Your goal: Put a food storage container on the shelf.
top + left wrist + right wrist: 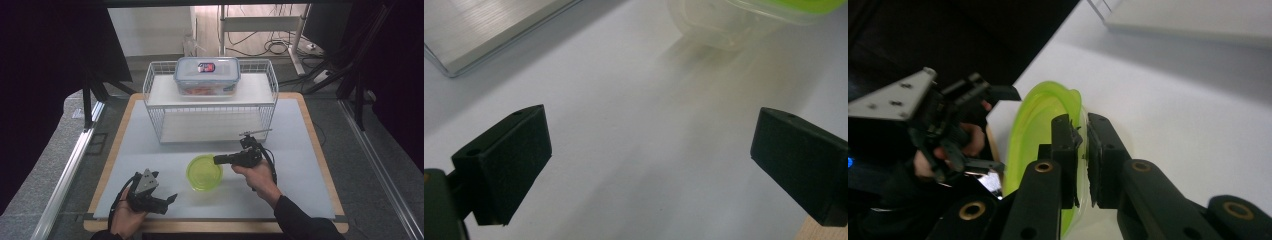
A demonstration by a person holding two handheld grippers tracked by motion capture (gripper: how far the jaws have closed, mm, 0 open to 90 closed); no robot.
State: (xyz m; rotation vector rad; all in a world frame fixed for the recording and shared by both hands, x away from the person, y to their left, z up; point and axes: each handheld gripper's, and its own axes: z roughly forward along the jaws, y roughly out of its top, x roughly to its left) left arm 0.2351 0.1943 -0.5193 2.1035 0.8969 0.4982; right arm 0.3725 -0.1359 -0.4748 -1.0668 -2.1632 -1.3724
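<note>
A round clear tub with a lime-green lid [204, 172] sits on the white mat near the table's front middle. My right gripper [216, 160] comes at it from the right, and its jaws are shut on the lid's rim [1038, 120], pinched between the pads [1083, 150]. My left gripper [165, 186] rests low at the front left, held in a hand. Its jaws stand wide open [649, 165] over bare mat, with nothing between them. The tub [724, 20] lies a little beyond them. The left gripper's grey plate [895, 97] shows past the tub in the right gripper view.
A white wire rack [155, 107] with two shelves stands at the back of the mat. On its top shelf sits a clear lidded food box [206, 75]. The mat covers a wooden table [320, 145]. The rack's lower shelf edge [484, 30] is close ahead of the left gripper.
</note>
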